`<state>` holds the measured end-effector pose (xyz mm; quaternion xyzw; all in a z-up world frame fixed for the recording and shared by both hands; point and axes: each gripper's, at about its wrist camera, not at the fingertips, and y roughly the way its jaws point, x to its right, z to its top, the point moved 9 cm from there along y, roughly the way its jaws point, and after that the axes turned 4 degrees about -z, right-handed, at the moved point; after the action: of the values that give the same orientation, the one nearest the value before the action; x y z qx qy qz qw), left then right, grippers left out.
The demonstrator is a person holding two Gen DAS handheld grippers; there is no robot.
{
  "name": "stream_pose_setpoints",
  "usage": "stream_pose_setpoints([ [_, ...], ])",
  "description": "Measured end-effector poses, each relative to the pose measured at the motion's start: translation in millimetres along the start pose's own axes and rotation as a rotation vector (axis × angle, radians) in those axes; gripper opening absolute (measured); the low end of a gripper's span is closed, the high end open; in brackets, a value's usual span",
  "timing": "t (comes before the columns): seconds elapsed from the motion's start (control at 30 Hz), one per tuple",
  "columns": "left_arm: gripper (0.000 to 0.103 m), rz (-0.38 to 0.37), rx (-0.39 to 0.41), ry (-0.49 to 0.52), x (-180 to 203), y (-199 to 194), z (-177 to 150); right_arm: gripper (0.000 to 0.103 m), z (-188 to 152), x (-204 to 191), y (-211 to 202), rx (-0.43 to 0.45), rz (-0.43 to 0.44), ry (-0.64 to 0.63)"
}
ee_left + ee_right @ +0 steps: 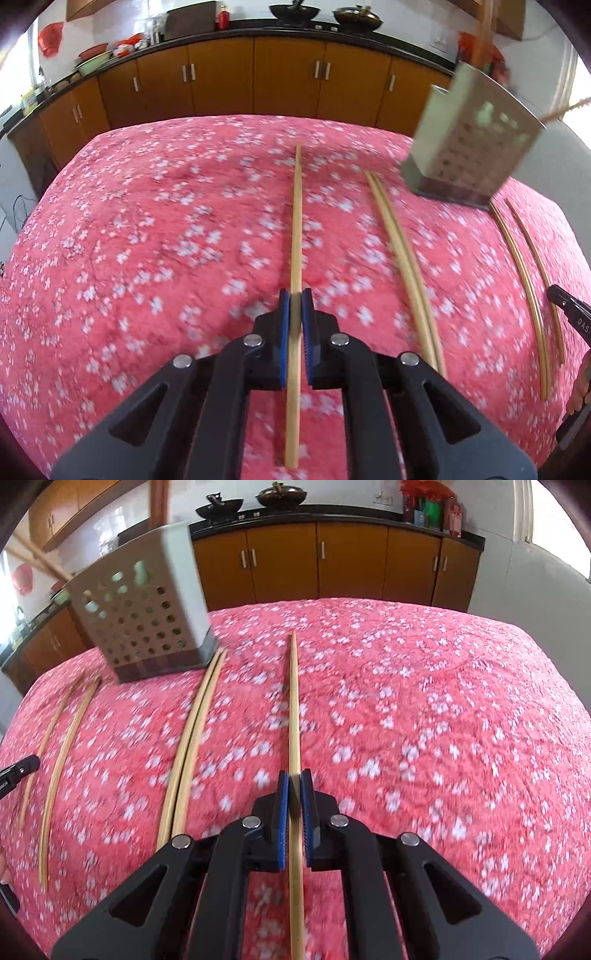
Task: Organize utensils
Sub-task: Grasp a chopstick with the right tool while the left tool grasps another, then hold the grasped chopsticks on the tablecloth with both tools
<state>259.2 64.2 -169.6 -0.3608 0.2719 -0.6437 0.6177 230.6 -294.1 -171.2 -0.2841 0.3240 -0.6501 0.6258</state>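
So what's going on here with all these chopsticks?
A person is sorting chopsticks on a pink floral tablecloth. The left gripper is shut on one chopstick, and the right gripper on another. Four more lie loose: a pair and two singles. The perforated holder stands at the table's far side.

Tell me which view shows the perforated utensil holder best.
The right wrist view: the perforated utensil holder shows whole, its holes distinct, standing on the tablecloth. The left wrist view shows it blurrier near the right edge.
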Motion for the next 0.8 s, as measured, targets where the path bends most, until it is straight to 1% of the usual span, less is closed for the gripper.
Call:
stream_pose_setpoints([
  [0.1,0.011,0.011,0.029,0.014,-1.5,-0.1,1.4,0.008,3.6,0.4,4.2,0.018,-0.01,-0.008],
  [0.33,0.011,-0.014,0.039,-0.015,-3.0,0.9,2.5,0.008,4.0,0.8,5.0,0.018,0.004,0.006],
  [0.8,0.011,-0.013,0.04,-0.015,-3.5,0.3,1.9,0.008,4.4,0.4,5.8,0.018,0.0,0.002],
])
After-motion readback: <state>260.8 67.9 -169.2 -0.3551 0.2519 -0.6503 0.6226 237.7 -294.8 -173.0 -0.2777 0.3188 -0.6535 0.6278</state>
